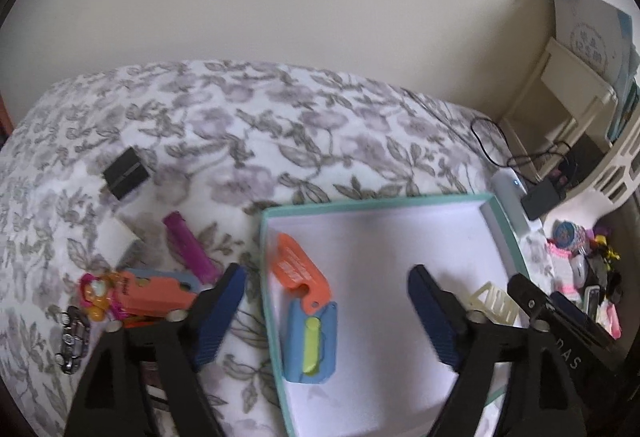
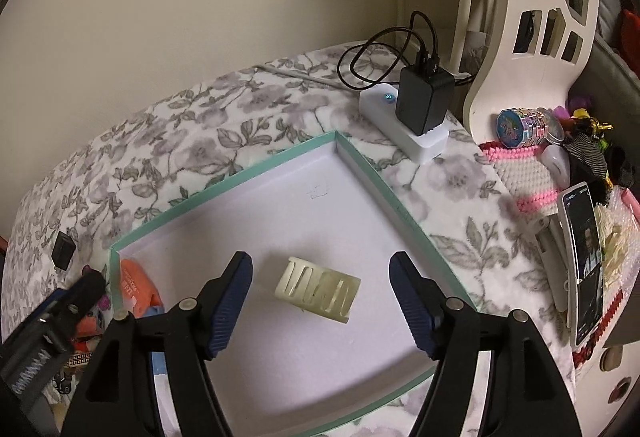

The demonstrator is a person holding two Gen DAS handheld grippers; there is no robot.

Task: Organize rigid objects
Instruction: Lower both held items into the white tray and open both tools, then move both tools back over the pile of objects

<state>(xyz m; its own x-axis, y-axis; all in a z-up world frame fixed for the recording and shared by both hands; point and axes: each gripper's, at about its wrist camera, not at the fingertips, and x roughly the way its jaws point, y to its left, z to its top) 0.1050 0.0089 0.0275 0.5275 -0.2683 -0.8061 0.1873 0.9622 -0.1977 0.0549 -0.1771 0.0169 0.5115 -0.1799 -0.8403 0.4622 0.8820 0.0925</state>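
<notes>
Rigid objects: I am seeing two of them lying inside the teal-rimmed box (image 1: 505,233), and the rest are sitting out on the floral cloth (image 1: 248,125).
Orange and blue toy (image 1: 306,311): it is lying in the left part of the box, close beside the left wall, with its orange half overlapping the blue body that is carrying a yellow-green slider.
Cream slotted piece (image 2: 318,288): it is resting on the white floor of the box, apart from the walls, directly ahead of my right tool.
Left gripper (image 1: 326,311): I am holding it with the fingers spread wide and gripping nothing; the left finger is hanging outside the box wall, the right finger over the box floor.
Right gripper (image 2: 322,299): its fingers are standing wide apart and empty, flanking the cream piece without touching it.
Loose pile: a purple lighter (image 1: 191,247), another orange toy (image 1: 154,295), a pink and yellow trinket (image 1: 93,295) and a small toy car (image 1: 74,337) are lying left of the box.
Black cube (image 1: 126,178): it is sitting well apart, farther up the cloth.
Charger (image 2: 424,102): it is standing plugged into a white block (image 2: 416,145) just beyond the box's far corner.
</notes>
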